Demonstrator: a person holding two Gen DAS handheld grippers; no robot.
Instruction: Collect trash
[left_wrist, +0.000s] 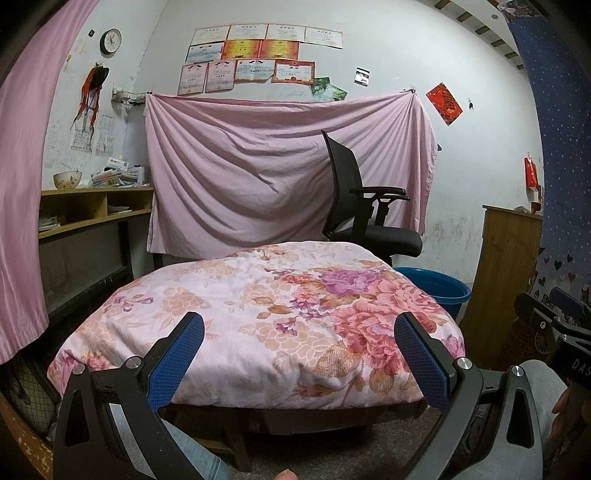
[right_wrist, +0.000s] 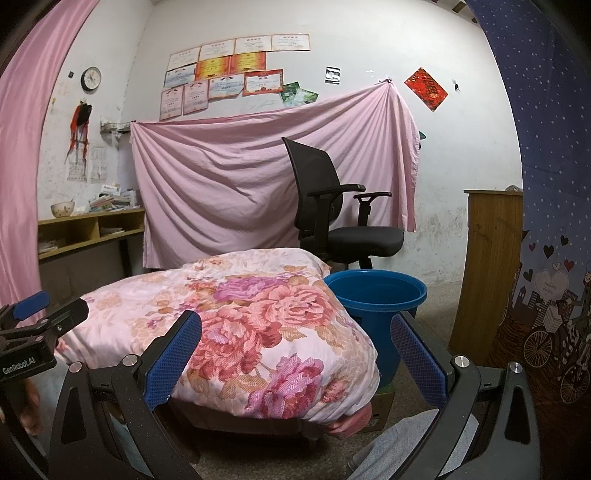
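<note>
White "GenRobot.AI" lettering on left gripper (right_wrist: 44, 314)

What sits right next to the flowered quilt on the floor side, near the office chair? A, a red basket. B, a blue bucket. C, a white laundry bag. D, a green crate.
B: a blue bucket stands beside the flowered quilt, in front of the black office chair; it also shows in the left wrist view.

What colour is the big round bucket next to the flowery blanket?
The round plastic bucket is blue, clearest in the right wrist view.
</note>
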